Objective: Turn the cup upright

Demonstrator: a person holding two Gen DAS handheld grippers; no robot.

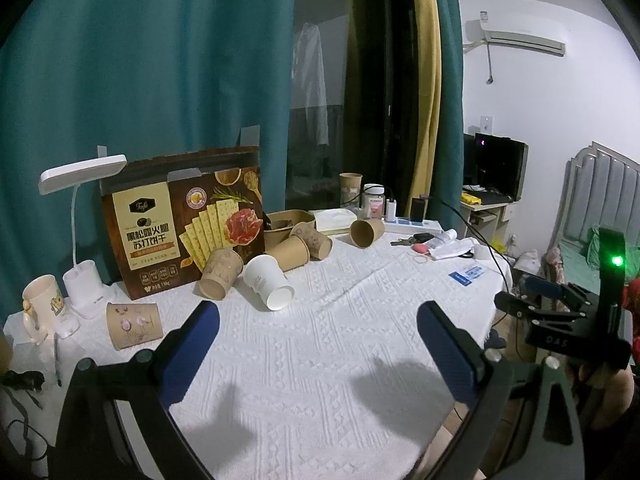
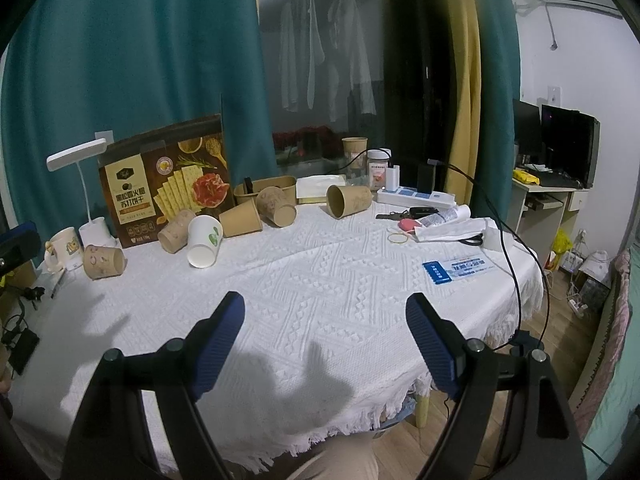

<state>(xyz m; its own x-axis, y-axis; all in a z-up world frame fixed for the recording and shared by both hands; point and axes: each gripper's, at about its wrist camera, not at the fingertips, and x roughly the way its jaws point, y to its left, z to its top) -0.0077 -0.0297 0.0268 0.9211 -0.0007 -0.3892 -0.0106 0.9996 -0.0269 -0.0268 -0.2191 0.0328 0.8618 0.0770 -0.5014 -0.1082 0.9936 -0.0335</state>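
Hovering left gripper [image 1: 318, 322]: fingers spread, empty
Right gripper [image 2: 325, 314]: fingers spread, empty
White cup [image 1: 267, 287]: lying sideways on tablecloth [image 1: 340, 360]

It was a home bedroom: a padded bed headboard [image 1: 600, 184] stood right of the cloth-covered table [image 1: 320, 360], beneath a wall air conditioner [image 1: 520, 38].

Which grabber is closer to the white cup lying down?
Left, probably. The left gripper is just in front of the white paper cup; the right gripper sits farther off to the cup's right.
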